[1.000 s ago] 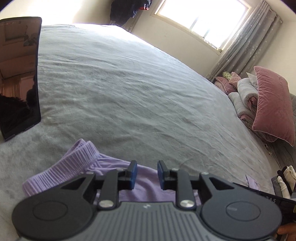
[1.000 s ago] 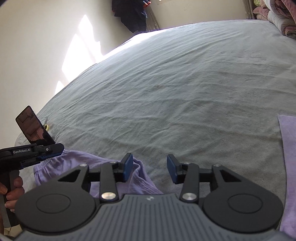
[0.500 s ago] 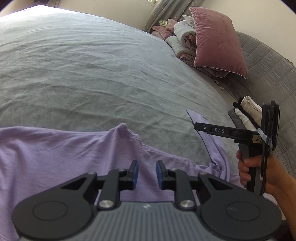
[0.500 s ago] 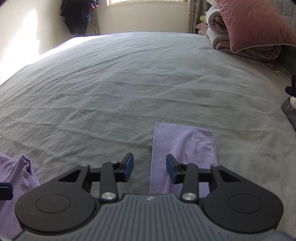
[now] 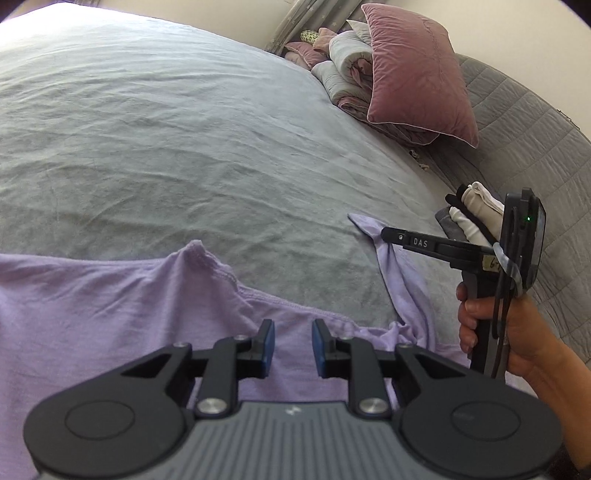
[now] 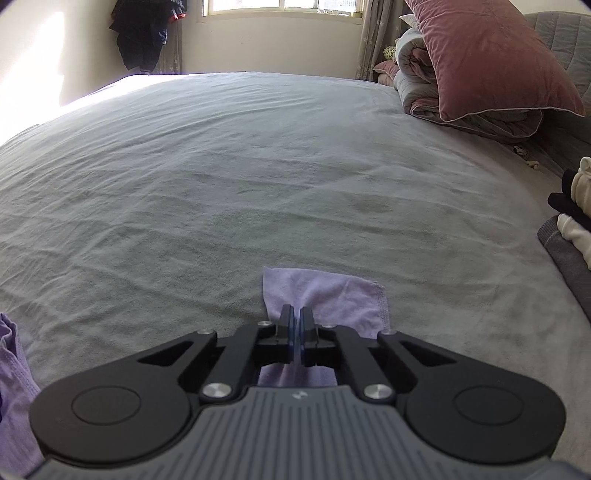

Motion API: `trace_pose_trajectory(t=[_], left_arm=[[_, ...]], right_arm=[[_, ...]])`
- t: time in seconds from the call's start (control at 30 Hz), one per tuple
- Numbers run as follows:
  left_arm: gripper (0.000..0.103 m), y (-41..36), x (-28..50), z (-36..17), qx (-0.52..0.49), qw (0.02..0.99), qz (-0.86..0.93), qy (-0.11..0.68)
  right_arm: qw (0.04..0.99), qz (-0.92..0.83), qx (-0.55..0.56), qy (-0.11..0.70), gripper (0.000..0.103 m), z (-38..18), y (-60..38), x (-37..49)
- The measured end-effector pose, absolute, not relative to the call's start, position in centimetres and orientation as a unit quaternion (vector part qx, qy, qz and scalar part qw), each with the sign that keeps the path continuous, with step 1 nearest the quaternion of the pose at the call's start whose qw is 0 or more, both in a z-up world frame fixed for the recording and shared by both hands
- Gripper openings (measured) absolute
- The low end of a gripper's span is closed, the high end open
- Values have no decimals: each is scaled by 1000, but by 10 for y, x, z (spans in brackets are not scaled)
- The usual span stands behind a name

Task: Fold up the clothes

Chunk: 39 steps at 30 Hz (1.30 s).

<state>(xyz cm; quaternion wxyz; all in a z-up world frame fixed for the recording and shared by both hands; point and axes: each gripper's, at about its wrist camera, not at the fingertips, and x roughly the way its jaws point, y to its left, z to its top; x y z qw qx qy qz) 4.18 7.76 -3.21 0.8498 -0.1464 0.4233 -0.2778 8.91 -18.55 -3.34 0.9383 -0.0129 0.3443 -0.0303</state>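
Observation:
A lilac garment (image 5: 122, 306) lies spread on the grey bed. One long end of it (image 6: 325, 295) reaches to the right, and my right gripper (image 6: 296, 325) is shut on that end near its hem. From the left wrist view the right gripper (image 5: 388, 234) shows from the side, pinching the lifted cloth, with a hand (image 5: 509, 332) around its handle. My left gripper (image 5: 293, 341) is open low over the garment's upper edge, with nothing between its fingers.
A pink velvet pillow (image 5: 417, 70) leans on rolled quilts (image 5: 343, 74) at the bed's far right. Folded white, black and grey clothes (image 6: 576, 221) are stacked at the right edge. Dark clothing (image 6: 144, 33) hangs by the window. The grey bedspread (image 6: 258, 166) stretches ahead.
The right gripper has shut on the garment's end, which it hovered over open half a second ago. The left wrist view swung from the phone side to the garment and right hand.

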Motion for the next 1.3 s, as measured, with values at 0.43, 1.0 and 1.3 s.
trace_pose_trajectory(t=[0.43,1.0,1.3], left_arm=[[21,13,5,-23,-70,812,-413,407],[30,-30,-27,-24,26,807,-441,392],[31,-50,-28,-36,49,823,-413,387]], right_arm=[[947,-56,34,314,2,9,-245,22],[948,-64,56,307,0,16,-295,-58],[928,-56,160,332,49,-17,-317,-35]])
